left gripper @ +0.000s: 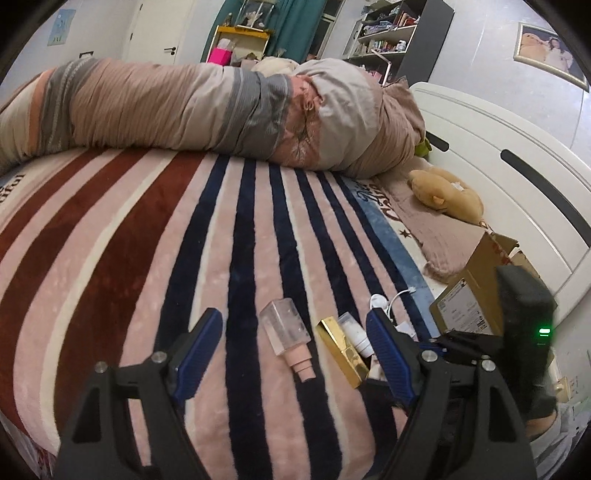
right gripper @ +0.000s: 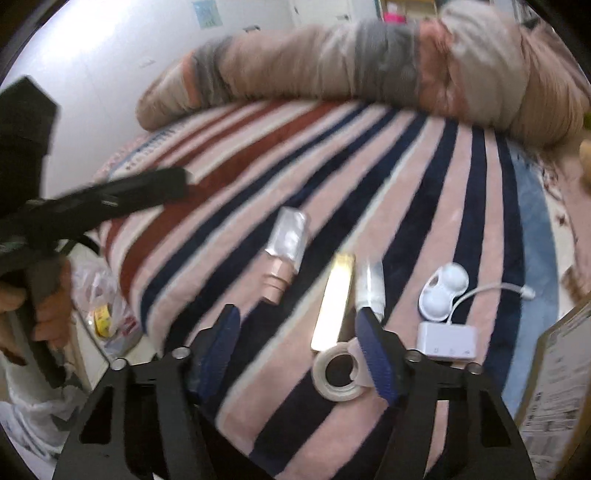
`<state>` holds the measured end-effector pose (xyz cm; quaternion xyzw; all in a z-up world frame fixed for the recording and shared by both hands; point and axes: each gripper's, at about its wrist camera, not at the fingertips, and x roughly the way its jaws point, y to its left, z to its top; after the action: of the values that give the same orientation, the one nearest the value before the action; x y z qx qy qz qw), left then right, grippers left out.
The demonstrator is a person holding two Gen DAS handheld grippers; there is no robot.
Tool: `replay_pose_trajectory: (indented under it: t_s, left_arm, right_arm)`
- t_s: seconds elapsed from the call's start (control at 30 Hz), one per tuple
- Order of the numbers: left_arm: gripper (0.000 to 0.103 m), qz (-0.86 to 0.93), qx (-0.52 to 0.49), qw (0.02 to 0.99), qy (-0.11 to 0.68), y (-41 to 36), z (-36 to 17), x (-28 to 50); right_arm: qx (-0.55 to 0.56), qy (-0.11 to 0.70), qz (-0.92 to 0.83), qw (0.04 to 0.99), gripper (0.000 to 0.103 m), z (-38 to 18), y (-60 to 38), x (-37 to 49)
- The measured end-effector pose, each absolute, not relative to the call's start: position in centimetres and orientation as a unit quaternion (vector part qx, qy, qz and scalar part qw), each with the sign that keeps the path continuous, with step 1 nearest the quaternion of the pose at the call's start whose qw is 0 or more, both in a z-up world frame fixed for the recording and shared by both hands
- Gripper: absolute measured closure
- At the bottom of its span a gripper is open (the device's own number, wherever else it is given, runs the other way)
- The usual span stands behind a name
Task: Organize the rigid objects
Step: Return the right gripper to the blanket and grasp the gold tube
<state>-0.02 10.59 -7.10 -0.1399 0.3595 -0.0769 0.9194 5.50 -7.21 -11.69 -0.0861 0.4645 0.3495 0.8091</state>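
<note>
A plush striped blanket (left gripper: pixel 147 240), a glossy gold case (left gripper: pixel 341 350), seemingly clear plastic tape roll (right gripper: pixel 338 374).

Striped blanket (left gripper: pixel 110 258); rolled duvet (left gripper: pixel 184 107); plush toy (left gripper: pixel 447 194); bookshelf (left gripper: pixel 388 33); framed picture (left gripper: pixel 546 51)

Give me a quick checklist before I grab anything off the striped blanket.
1. Left gripper empty and open: ok, the pink bottle lies between its fingers untouched.
2. Right gripper empty: ok, nothing is gripped; the gold box lies ahead between its fingers.
3. Tape roll free to lift: not ok, the right finger overlaps its edge.
4. Gold box clear of neighbours: not ok, the white tube lies right beside it.
5. Cardboard box open to receive items: cannot tell.
6. Right view sharp enough to aim: not ok, blurred.
</note>
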Motion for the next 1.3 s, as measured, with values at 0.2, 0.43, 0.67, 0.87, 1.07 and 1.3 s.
replay_pose_trajectory:
  t_s: [0.2,0.43,0.67,0.87,1.07,1.3]
  left_arm:
    - [0.026,-0.07,-0.151,0.91,0.381,11.0,-9.0,1.1]
    - [0.033,-0.073,-0.166,0.891,0.417,10.4,-12.9,3.6]
    - [0.049,-0.073,-0.172,0.879,0.438,8.2,-16.0,5.9]
    - [0.072,-0.052,-0.137,0.886,0.441,6.7,-16.4,6.9]
    - [0.072,-0.054,-0.129,0.893,0.429,7.0,-15.6,6.1]
    - [0.072,-0.047,-0.121,0.907,0.401,8.2,-12.4,4.0]
  right_arm:
    - [-0.076,0.494,0.341,0.796,0.07,-14.2,-6.6,8.0]
    - [-0.084,0.501,0.324,0.798,0.085,-15.9,-6.2,9.4]
    - [-0.071,0.497,0.328,0.8,0.088,-16.5,-6.9,9.7]
    - [-0.066,0.495,0.331,0.801,0.088,-16.9,-6.7,9.4]
    - [-0.07,0.481,0.337,0.806,0.089,-16.5,-6.9,8.7]
    - [-0.072,0.445,0.354,0.819,0.089,-14.0,-6.5,7.1]
